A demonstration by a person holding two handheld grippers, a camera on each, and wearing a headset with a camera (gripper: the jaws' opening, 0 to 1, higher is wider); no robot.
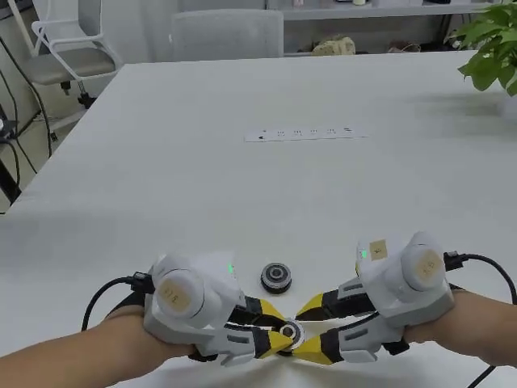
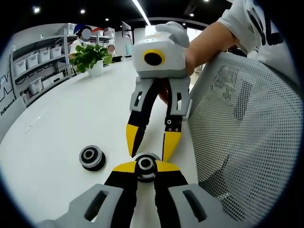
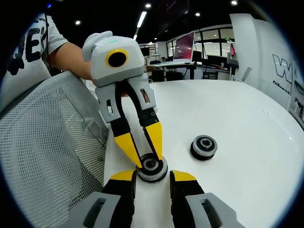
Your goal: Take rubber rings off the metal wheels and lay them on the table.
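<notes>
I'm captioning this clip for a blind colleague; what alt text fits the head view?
The left tool and the right tool, one in each hand, grip a small metal wheel from opposite sides near the front of a white table. A second wheel lies on the table just beyond them.

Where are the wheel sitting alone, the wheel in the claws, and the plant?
lone wheel (image 1: 276,276), head view, its hub.
held wheel (image 3: 152,165), right gripper view, its top face.
plant (image 2: 90,54), left gripper view, its leaves.

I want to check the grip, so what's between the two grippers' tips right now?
A metal wheel, dark ring still on, sits between the left gripper and the right gripper, their tips meeting at it; both gripper views show this.
</notes>
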